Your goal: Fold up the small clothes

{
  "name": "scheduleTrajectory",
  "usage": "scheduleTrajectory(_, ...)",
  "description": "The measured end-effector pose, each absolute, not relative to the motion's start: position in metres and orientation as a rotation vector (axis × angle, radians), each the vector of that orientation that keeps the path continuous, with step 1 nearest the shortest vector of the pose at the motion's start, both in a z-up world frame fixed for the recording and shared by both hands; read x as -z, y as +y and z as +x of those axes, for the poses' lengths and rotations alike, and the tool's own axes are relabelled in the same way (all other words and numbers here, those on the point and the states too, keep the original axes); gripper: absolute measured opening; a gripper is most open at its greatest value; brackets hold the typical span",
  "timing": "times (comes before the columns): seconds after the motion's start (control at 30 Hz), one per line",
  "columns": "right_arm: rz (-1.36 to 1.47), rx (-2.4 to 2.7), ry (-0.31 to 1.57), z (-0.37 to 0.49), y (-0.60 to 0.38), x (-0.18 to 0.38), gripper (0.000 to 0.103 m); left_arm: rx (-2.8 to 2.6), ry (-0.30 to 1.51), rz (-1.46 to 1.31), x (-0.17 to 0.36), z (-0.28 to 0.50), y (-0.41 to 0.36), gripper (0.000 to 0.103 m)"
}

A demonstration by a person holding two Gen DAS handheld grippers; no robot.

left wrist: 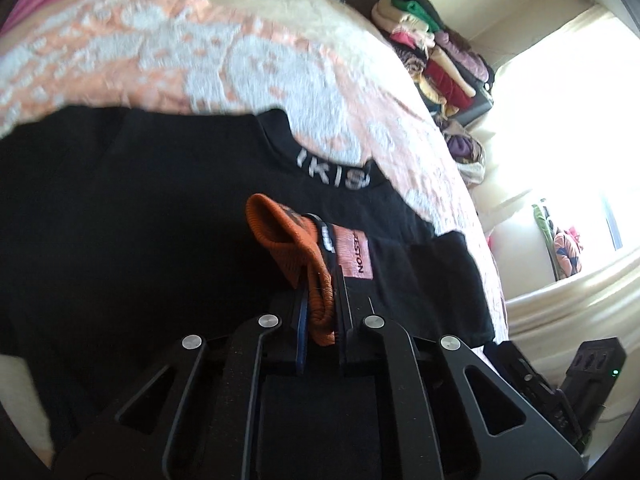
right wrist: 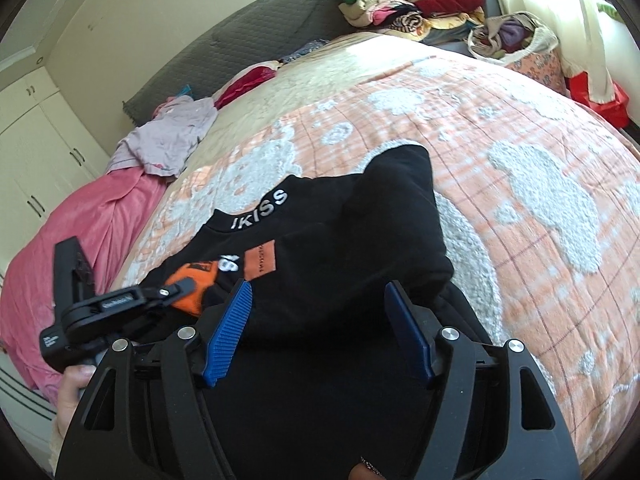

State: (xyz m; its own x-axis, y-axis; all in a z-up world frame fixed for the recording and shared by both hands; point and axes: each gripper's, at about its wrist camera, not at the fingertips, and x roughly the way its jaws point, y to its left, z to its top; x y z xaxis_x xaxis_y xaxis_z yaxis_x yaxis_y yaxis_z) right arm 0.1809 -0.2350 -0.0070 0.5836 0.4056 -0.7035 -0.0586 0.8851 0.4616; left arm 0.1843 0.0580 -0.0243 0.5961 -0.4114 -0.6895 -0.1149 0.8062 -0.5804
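A small black sweatshirt [right wrist: 320, 248] with "IKISS" on its collar and an orange patch lies on the bed, one sleeve folded across its chest. It also shows in the left wrist view [left wrist: 140, 208]. My left gripper [left wrist: 320, 300] is shut on the sweatshirt's orange ribbed cuff [left wrist: 288, 236] and holds it over the chest. The left gripper also shows in the right wrist view [right wrist: 176, 292], at the left. My right gripper [right wrist: 320, 304] is open and empty, its blue pads [right wrist: 230, 332] spread just above the sweatshirt's lower part.
The bed has an orange and white bedspread [right wrist: 500, 168]. A pink blanket [right wrist: 80, 232] and lilac garment [right wrist: 168, 140] lie at its left. Stacks of folded clothes [right wrist: 416, 0] stand beyond the bed's far corner. A bright window [left wrist: 560, 112] is at right.
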Motion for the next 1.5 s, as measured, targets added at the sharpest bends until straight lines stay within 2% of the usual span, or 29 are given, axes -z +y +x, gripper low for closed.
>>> scheduleTrajectory(0.2, 0.39, -0.263, 0.927, 0.181, -0.232, 0.012, 0.068, 0.114, 0.823, -0.539, -0.012, 0.166, 0.082, 0.004)
scheduleTrajectory(0.6, 0.262, -0.176, 0.923, 0.189, -0.225, 0.016, 0.068, 0.045, 0.873, -0.491, 0.007, 0.155, 0.097, 0.005)
scheduleTrajectory(0.83, 0.21, -0.18, 0.931, 0.197, -0.22, 0.02, 0.068, -0.023, 0.826, -0.439, -0.011, 0.139, 0.107, 0.005)
scheduleTrajectory(1.0, 0.159, -0.202, 0.955, 0.202, -0.207, 0.024, 0.068, 0.033, 0.832, -0.399, -0.019, 0.145, 0.088, 0.01)
scheduleTrajectory(1.43, 0.129, -0.24, 0.952, 0.203, -0.198, 0.019, 0.068, 0.019, 1.031, -0.333, 0.043, 0.165, 0.076, 0.014)
scheduleTrajectory(1.5, 0.119, -0.237, 0.956, 0.206, -0.196, 0.021, 0.072, 0.023, 1.035, -0.351, 0.049, 0.163, 0.08, 0.014)
